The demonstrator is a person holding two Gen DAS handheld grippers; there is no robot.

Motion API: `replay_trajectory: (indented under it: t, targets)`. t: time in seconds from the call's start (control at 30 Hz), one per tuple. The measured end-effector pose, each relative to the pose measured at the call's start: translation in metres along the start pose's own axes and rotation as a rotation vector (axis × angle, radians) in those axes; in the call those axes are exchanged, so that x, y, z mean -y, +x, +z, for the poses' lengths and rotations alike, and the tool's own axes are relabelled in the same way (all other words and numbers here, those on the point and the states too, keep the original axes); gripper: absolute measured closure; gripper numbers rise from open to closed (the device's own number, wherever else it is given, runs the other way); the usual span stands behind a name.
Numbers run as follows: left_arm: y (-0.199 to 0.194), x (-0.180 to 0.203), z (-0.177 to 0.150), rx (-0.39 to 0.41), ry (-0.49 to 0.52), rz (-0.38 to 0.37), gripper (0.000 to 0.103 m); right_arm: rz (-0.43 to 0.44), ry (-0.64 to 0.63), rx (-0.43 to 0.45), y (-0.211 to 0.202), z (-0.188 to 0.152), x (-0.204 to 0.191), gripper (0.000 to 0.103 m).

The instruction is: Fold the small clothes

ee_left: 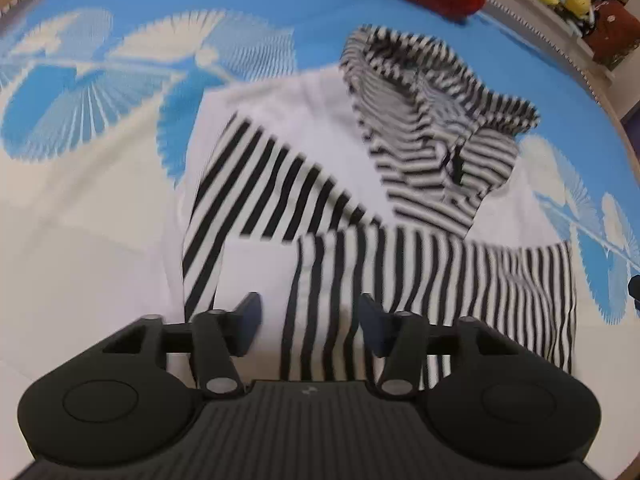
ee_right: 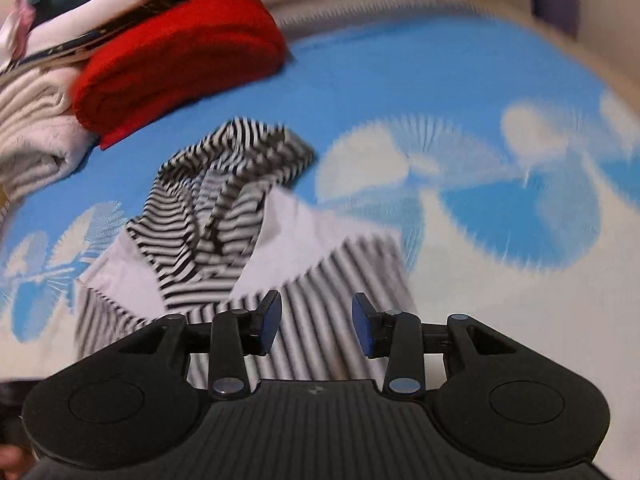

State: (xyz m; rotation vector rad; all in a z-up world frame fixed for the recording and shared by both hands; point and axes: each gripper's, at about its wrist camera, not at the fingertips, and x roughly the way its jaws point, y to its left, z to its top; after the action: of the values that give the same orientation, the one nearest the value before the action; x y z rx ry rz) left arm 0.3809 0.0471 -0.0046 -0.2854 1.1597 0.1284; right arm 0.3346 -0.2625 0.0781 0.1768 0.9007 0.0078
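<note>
Blue bedding printed with white fan shapes (ee_left: pixel 280 8) is stretching out under both cameras, and the black-and-white striped hooded top with white panels (ee_left: pixel 360 208) is lying on it just ahead of me. I am judging the fold about midway: both sleeves are lying across the chest, the hood (ee_right: pixel 236 184) is still bunched, and the body looks not yet doubled over. A folded red knit garment (ee_right: pixel 180 56) is sitting behind with other folded clothes. My left tongs (ee_left: pixel 310 326) are standing released, hovering over the striped hem, gripping nothing. My right tongs (ee_right: pixel 316 330) are parted too, empty above the sleeve.
</note>
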Motion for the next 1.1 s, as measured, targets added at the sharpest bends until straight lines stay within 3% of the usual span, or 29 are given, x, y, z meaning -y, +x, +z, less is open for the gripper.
replay_trajectory:
  t: [0.2, 0.3, 0.47, 0.6, 0.83, 1.1]
  targets:
    - [-0.014, 0.02, 0.006, 0.138, 0.06, 0.033, 0.033, -0.009, 0.009, -0.001, 0.002, 0.01, 0.014, 0.06]
    - [-0.02, 0.03, 0.007, 0.224, 0.1, 0.062, 0.022, -0.026, 0.004, 0.001, 0.002, 0.011, 0.017, 0.06]
    - [-0.027, 0.044, 0.008, 0.314, 0.153, 0.074, 0.022, -0.054, -0.015, 0.011, 0.003, 0.012, 0.023, 0.06]
    - [-0.025, 0.049, 0.008, 0.348, 0.174, 0.103, 0.022, -0.063, -0.019, 0.013, 0.002, 0.014, 0.028, 0.06]
    - [-0.026, 0.05, 0.011, 0.385, 0.166, 0.085, 0.022, -0.084, -0.028, 0.005, 0.002, 0.012, 0.039, 0.059]
    - [-0.054, 0.05, 0.015, 0.571, 0.237, 0.156, 0.027, -0.095, -0.023, 0.003, -0.003, 0.01, 0.053, 0.059]
